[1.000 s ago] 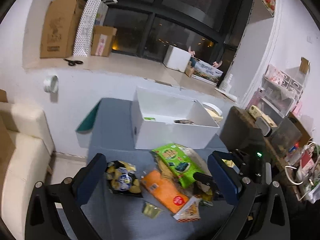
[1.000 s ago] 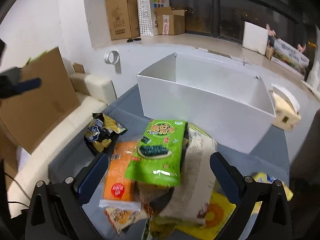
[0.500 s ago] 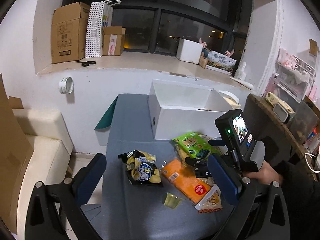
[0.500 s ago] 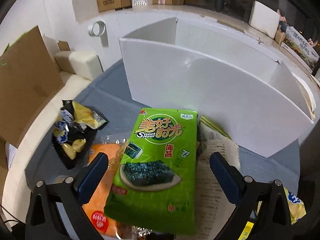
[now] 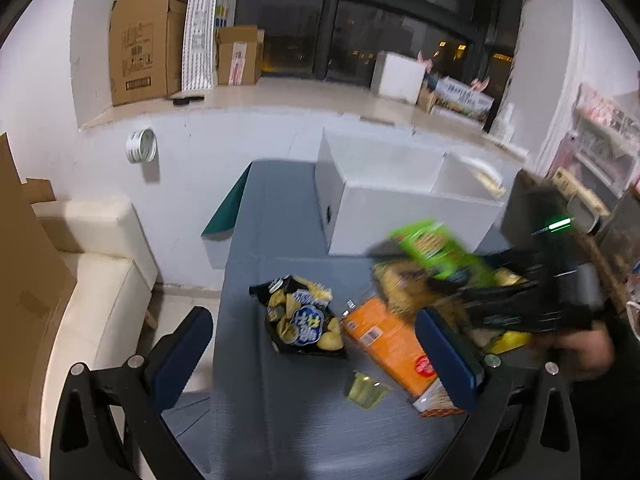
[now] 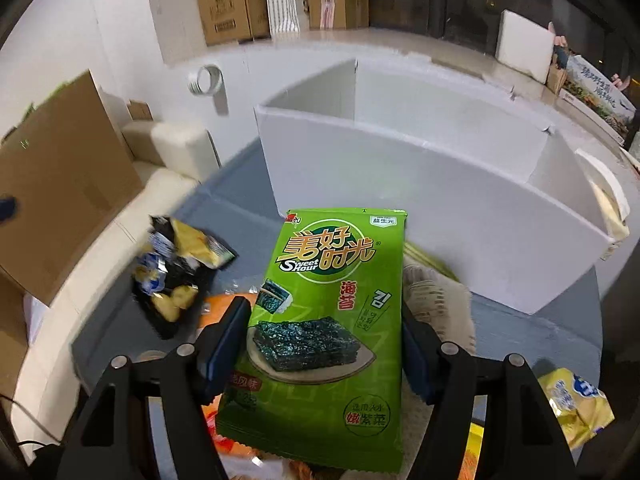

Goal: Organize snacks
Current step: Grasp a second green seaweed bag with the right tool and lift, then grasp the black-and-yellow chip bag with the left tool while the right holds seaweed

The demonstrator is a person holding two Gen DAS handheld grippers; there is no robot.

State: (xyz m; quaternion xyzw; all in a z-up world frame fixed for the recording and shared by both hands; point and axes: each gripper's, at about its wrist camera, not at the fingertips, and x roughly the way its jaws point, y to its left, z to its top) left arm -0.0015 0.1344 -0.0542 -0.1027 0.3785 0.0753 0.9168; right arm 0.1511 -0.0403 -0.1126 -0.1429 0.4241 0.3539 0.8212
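My right gripper (image 6: 324,344) is shut on a green seaweed snack bag (image 6: 328,320), its pads pressing both side edges, and holds it above the snack pile. The bag shows blurred in the left wrist view (image 5: 440,252), lifted in front of the white box (image 5: 400,208). The open white box (image 6: 400,184) stands just behind it on the grey table (image 5: 280,420). My left gripper (image 5: 316,356) is open and empty, low over the table's near side. A black chip bag (image 5: 300,320), an orange packet (image 5: 388,344) and a small yellow packet (image 5: 366,390) lie between its fingers.
A beige paper bag (image 6: 436,308) and a yellow snack bag (image 6: 576,404) lie in the pile. A cream sofa (image 5: 88,280) and leaning cardboard (image 6: 60,184) stand left of the table. Cartons (image 5: 140,44) sit on the window ledge. Shelving (image 5: 600,148) is at the right.
My right gripper closed on the green seaweed bag and lifted it off the pile. My left gripper pulled back and to the left, staying open.
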